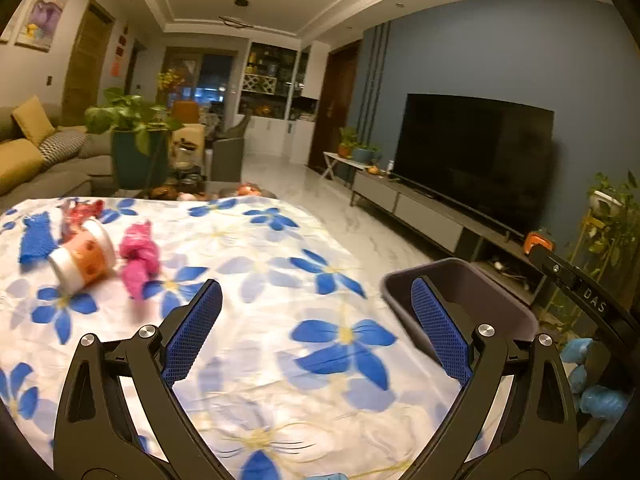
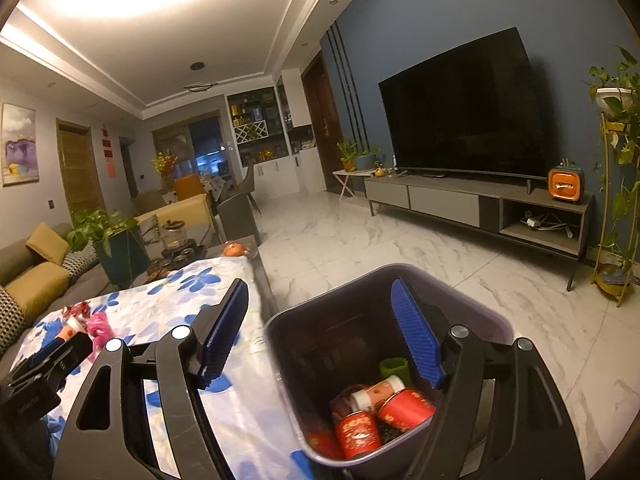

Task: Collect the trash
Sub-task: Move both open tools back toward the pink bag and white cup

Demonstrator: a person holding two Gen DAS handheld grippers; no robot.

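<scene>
On the flowered tablecloth (image 1: pixel 260 320) lie a white and orange cup (image 1: pixel 84 256), a pink wrapper (image 1: pixel 138 258), a red wrapper (image 1: pixel 80 214) and a blue wrapper (image 1: pixel 35 238), all at the far left. My left gripper (image 1: pixel 316 328) is open and empty above the cloth, well to the right of them. A dark purple bin (image 2: pixel 472 316) stands beside the table's right edge; it holds red cans (image 2: pixel 360 432), a white and orange cup (image 2: pixel 378 394) and a green piece (image 2: pixel 394 368). My right gripper (image 2: pixel 320 332) hangs open and empty over the bin's left rim.
A TV (image 2: pixel 464 108) on a low console (image 2: pixel 480 204) lines the blue wall to the right. A sofa with yellow cushions (image 1: pixel 24 160) and a potted plant (image 1: pixel 132 148) are left of the table. Marble floor (image 2: pixel 360 240) lies between. A blue-gloved hand (image 1: pixel 596 392) holds the other gripper.
</scene>
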